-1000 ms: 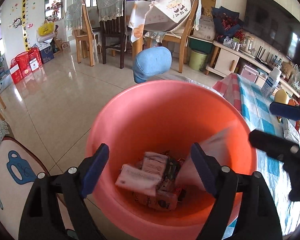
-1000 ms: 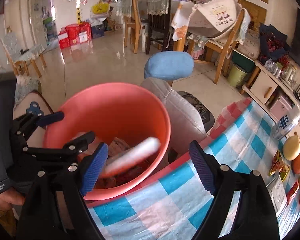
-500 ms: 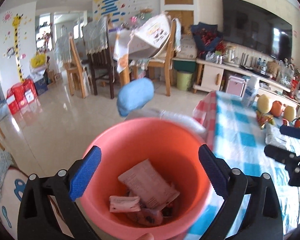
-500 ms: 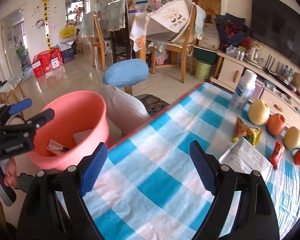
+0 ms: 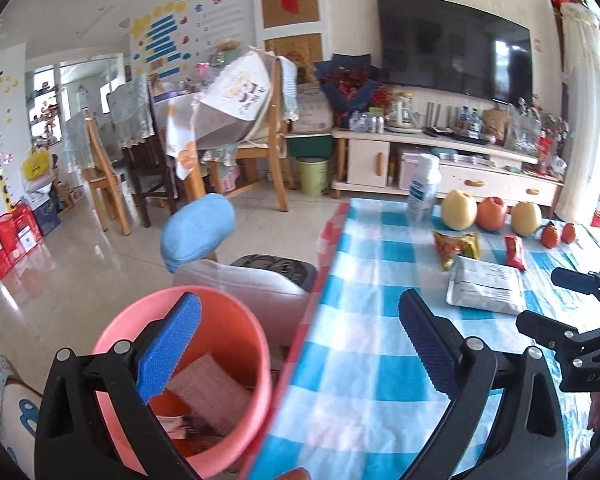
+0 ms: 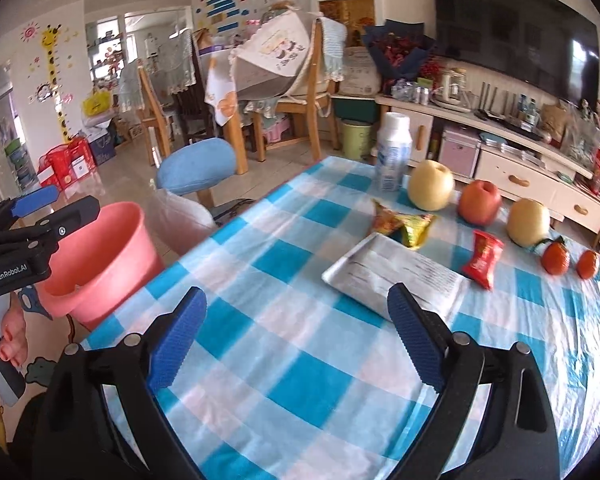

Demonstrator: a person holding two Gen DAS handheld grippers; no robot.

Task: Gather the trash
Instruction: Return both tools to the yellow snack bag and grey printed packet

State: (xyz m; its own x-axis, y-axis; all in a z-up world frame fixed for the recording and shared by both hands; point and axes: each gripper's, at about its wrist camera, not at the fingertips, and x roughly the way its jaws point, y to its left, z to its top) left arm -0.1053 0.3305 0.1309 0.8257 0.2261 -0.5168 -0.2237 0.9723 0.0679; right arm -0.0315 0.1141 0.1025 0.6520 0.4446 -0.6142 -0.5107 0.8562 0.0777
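A pink bucket [image 5: 236, 320] stands beside the table at the lower left, with several wrappers [image 5: 208, 396] inside. My left gripper [image 5: 298, 316] hovers open and empty over the bucket's rim and the table edge. My right gripper [image 6: 296, 300] is over the checked cloth with its jaws opening and nothing between them. Just beyond it lies a grey-white packet [image 6: 400, 276]. A yellow-green snack wrapper [image 6: 404, 226] and a red wrapper [image 6: 482, 258] lie further back. The bucket [image 6: 100, 256] and the left gripper [image 6: 56, 204] show at the left of the right wrist view.
The table carries a blue-and-white checked cloth [image 5: 360, 360]. A white bottle [image 6: 392, 152], two pears, an apple [image 6: 478, 202] and two tangerines [image 6: 556, 258] line its far side. A blue stool [image 5: 198, 232] and a grey cushion [image 5: 252, 284] stand behind the bucket.
Both grippers have swung away from the bucket's inside toward the table. The packets seen dropping past the jaws now lie in the bucket. Both pairs of jaws stand wider.
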